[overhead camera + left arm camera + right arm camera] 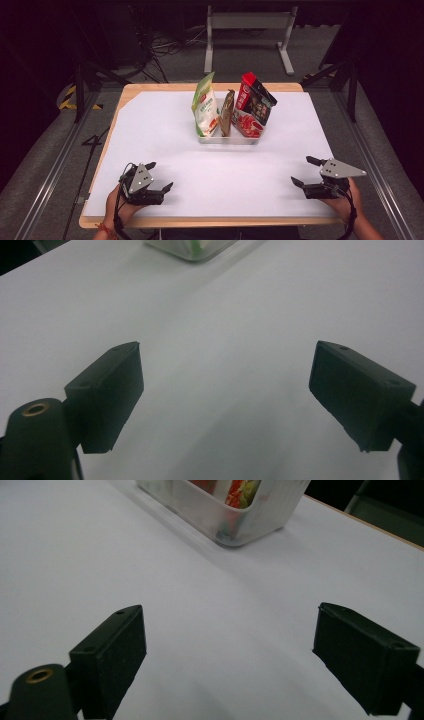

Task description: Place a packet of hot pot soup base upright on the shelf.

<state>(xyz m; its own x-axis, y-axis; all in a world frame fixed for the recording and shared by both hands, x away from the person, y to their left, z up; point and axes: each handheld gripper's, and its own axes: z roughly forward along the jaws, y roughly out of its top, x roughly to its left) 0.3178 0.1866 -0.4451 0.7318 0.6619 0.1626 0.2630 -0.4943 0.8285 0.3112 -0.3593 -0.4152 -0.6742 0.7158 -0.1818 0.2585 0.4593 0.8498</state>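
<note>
A clear tray (229, 139) stood at the far middle of the bench (165, 125), holding three packets on edge: a green-and-white pouch (204, 106) at left, a slim brown one (227, 113) in the middle and a red-and-black one (253, 106) leaning right, their long axes rising upward. My left claw (161, 177) and right claw (303, 171) rested low near the front edge, well apart from the tray, both released with jaws spread, pointing inward across the white surface.

My right claw (230, 655) is spread wide over the white tabletop (225, 605), nothing between the jaws. Up ahead there's a clear plastic bin (235, 515) with colourful packets (242, 490) inside.
</note>
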